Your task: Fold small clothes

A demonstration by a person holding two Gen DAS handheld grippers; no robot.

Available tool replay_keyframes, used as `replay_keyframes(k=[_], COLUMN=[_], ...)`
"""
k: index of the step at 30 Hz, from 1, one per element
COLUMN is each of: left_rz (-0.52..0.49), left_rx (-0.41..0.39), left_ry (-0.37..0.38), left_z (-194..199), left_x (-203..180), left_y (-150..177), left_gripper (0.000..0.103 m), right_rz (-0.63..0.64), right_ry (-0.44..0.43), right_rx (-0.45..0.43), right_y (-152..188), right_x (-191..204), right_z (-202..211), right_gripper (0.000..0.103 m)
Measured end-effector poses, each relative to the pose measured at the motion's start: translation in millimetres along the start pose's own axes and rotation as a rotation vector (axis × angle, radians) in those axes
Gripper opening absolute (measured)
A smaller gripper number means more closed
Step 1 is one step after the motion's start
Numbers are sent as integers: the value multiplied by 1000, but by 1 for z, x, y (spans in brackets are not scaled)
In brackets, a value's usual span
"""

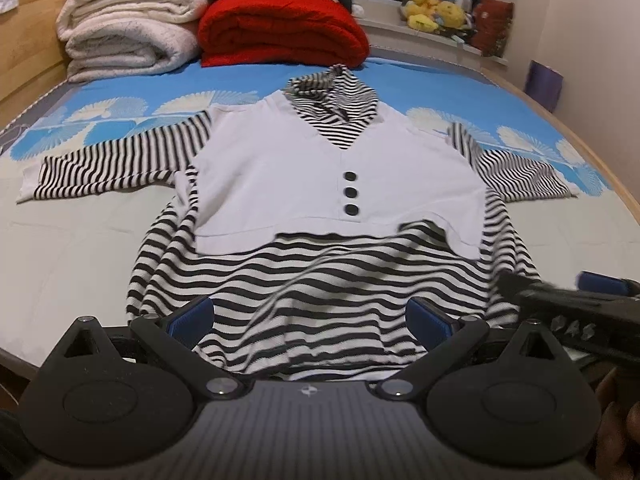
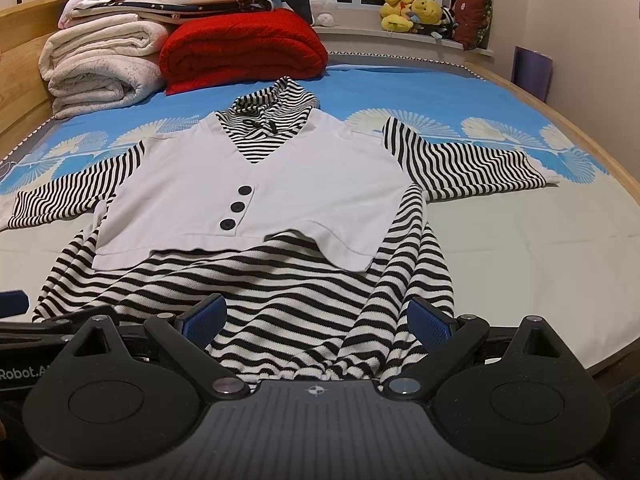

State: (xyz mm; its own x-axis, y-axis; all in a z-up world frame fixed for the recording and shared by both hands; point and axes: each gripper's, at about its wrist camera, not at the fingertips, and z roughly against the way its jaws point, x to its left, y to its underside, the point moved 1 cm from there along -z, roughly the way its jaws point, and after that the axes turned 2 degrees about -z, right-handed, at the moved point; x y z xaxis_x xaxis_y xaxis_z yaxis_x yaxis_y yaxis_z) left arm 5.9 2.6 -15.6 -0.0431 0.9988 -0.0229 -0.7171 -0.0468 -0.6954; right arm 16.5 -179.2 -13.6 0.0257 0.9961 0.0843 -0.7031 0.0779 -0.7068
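A small black-and-white striped dress (image 1: pixel 320 280) with a white vest front and three black buttons lies face up on the bed, sleeves spread, collar away from me. It also shows in the right wrist view (image 2: pixel 256 280). My left gripper (image 1: pixel 310 322) is open, its blue pads either side of the rumpled skirt hem near the left half. My right gripper (image 2: pixel 318 322) is open over the hem's right half. It also shows at the right edge of the left wrist view (image 1: pixel 568 300).
The bed (image 1: pixel 80 248) has a blue and cream patterned cover. Folded white blankets (image 1: pixel 128 36) and a red blanket (image 1: pixel 280 32) are stacked at its far end. Plush toys (image 2: pixel 416 12) sit on the window sill. A wooden bed frame (image 2: pixel 580 136) runs along the right.
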Motion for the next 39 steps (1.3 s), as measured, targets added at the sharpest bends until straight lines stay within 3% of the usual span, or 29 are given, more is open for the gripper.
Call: replay_keyframes(k=[4, 6, 9, 11, 13, 14, 15, 16, 17, 18, 19, 21, 22, 24, 25, 28, 30, 31, 33, 36, 38, 39], left_rz=[73, 179, 299, 331, 337, 344, 364, 377, 379, 380, 377, 350, 317, 254, 218, 309, 288, 267, 238, 173, 145, 144], left_rx=[53, 109, 70, 70, 131, 171, 197, 244, 292, 338, 376, 366, 355, 320, 331, 371, 345, 308, 220, 156, 193, 244], left_ry=[-54, -31, -16, -72, -159, -193, -209, -229, -251, -262, -258, -214, -173, -149, -185, -256, -299, -307, -272, -172, -114, -94], left_z=[-18, -35, -60, -76, -88, -93, -98, -102, -104, -107, -110, -104, -99, -85, -83, -79, -66, -57, -41, -32, -41, -47], left_x=[22, 40, 65, 86, 103, 110, 118, 124, 127, 130, 131, 128, 121, 110, 108, 130, 126, 121, 107, 88, 75, 72], left_y=[-10, -16, -26, -29, -24, -19, -15, -9, -3, 2, 6, 5, 1, -5, -4, 7, 0, -6, -17, -26, -23, -19], left_gripper=[102, 102, 102, 102, 101, 99, 97, 93, 81, 72, 61, 34, 16, 16, 16, 20, 32, 34, 37, 40, 45, 48], right_rz=[-71, -111, -192, -242, -265, -277, -291, -316, -344, -362, -366, -363, -372, -388, -380, -321, -262, -255, -248, -174, -165, -161], right_ry=[73, 120, 187, 212, 210, 196, 183, 163, 136, 127, 134, 166, 186, 213, 209, 140, 166, 179, 173, 103, 44, 28], right_rx=[20, 54, 122, 175, 227, 262, 286, 314, 331, 330, 322, 305, 301, 303, 311, 366, 356, 326, 229, 101, 118, 183], right_y=[-10, -12, -9, -2, 6, 12, 16, 20, 22, 23, 22, 18, 18, 19, 19, 20, 18, 14, 5, -5, -5, 1], right_x=[-26, -41, -67, -81, -87, -91, -94, -97, -102, -106, -111, -119, -126, -137, -138, -131, -126, -127, -124, -108, -102, -100], right_z=[-20, -35, -60, -76, -88, -95, -99, -102, -103, -101, -98, -93, -90, -88, -90, -95, -89, -86, -71, -58, -64, -73], right_gripper=[97, 96, 95, 90, 79, 64, 43, 33, 17, 7, 6, 5, 5, 5, 5, 7, 30, 35, 39, 42, 47, 48])
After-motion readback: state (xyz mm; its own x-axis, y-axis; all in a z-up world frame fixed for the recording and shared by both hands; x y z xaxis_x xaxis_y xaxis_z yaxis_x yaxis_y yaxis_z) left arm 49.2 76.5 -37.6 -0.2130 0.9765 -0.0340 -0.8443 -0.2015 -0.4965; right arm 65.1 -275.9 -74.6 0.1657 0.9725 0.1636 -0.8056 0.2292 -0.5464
